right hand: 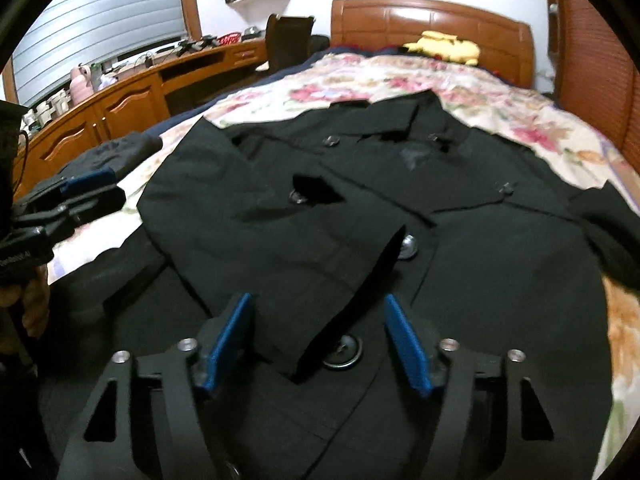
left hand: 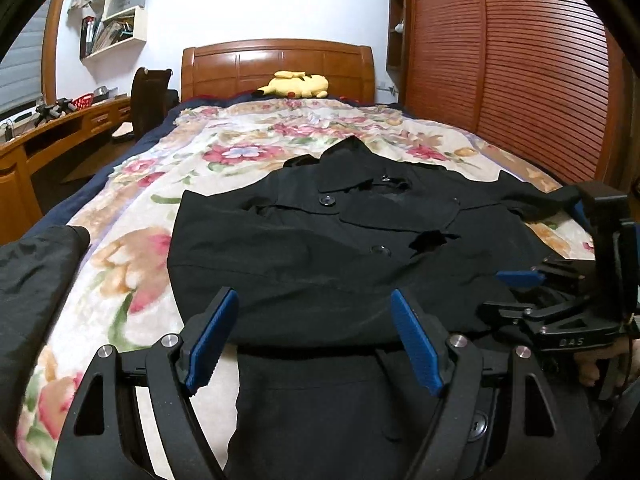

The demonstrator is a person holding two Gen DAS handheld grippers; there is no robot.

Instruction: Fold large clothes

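A large black buttoned coat (left hand: 320, 240) lies front up on a floral blanket (left hand: 132, 248), collar toward the headboard. One side is folded in over the front. My left gripper (left hand: 312, 296) hangs open over the near edge of that folded part, its blue pads clear of the cloth. In the right wrist view the coat (right hand: 500, 280) fills the middle. My right gripper (right hand: 318, 300) is open just above it. A corner of the folded flap (right hand: 320, 320) and a button (right hand: 342, 352) lie between the fingers, unpressed.
A second dark garment (left hand: 36, 272) lies at the bed's left edge. A yellow plush toy (left hand: 296, 84) rests by the wooden headboard (left hand: 276, 64). A desk (left hand: 60, 128) and chair (left hand: 150, 96) stand to the left, and a slatted wardrobe (left hand: 520, 60) to the right.
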